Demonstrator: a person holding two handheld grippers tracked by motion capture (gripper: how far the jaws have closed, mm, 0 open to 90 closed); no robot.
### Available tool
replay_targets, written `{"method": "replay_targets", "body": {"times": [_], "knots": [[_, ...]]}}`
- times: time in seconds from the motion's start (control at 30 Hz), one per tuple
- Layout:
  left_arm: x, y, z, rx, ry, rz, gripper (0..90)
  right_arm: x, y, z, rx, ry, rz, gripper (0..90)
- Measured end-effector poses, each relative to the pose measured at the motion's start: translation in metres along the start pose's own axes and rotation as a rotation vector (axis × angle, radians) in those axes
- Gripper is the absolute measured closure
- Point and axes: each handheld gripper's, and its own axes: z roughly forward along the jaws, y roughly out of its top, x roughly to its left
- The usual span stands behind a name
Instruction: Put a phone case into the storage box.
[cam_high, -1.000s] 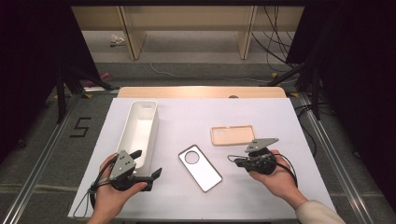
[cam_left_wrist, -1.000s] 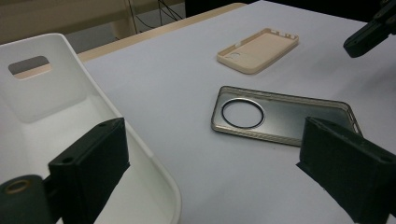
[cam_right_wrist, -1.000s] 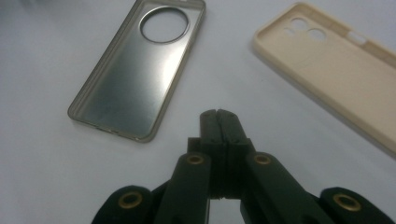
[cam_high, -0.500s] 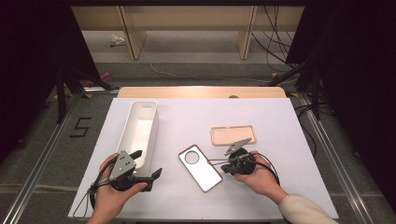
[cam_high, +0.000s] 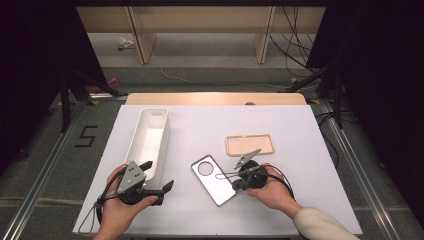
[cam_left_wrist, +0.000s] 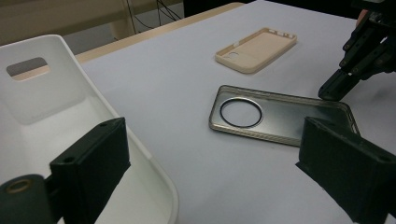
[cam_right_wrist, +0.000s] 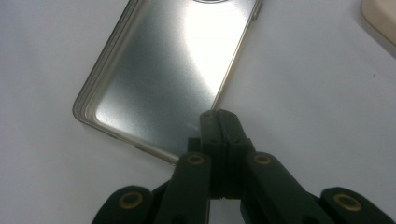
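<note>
A clear phone case (cam_high: 215, 179) with a round camera cut-out lies flat on the white table (cam_high: 280, 125), about midway between the two hands. The right gripper (cam_high: 235, 176) has its jaws pressed together with nothing between them, their tips at the case's long right edge; I can't tell whether they touch it. Just behind it lies a beige phone case (cam_high: 249, 144), hollow side up. The left gripper (cam_high: 159, 178) rests on the table at the near end of a long white bin (cam_high: 150, 139), jaws spread wide and holding nothing.
</note>
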Motion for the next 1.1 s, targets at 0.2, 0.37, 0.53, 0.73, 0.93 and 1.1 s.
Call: {"method": "replay_targets", "body": {"times": [0.2,0.37,0.53,0.73,0.93,1.1], "knots": [[0.000,0.000,0.000,0.000,-0.003,0.001,8.0,0.002,0.001,0.001,0.003,0.011,0.001,90.0],[-0.001,0.000,0.000,0.000,-0.005,0.003,8.0,0.009,0.004,0.005,0.000,0.042,-0.009,90.0],[-0.001,0.001,0.000,-0.001,-0.007,0.007,8.0,0.021,0.010,0.010,0.002,0.065,-0.035,90.0],[-0.003,0.001,0.000,0.001,-0.010,0.010,8.1,0.024,0.012,0.011,0.000,0.067,-0.039,90.0],[-0.003,0.001,0.001,0.003,-0.013,0.012,8.2,0.024,0.012,0.011,-0.001,0.064,-0.040,90.0],[-0.003,0.001,0.001,0.003,-0.014,0.012,8.2,0.025,0.012,0.012,-0.002,0.064,-0.040,90.0]]}}
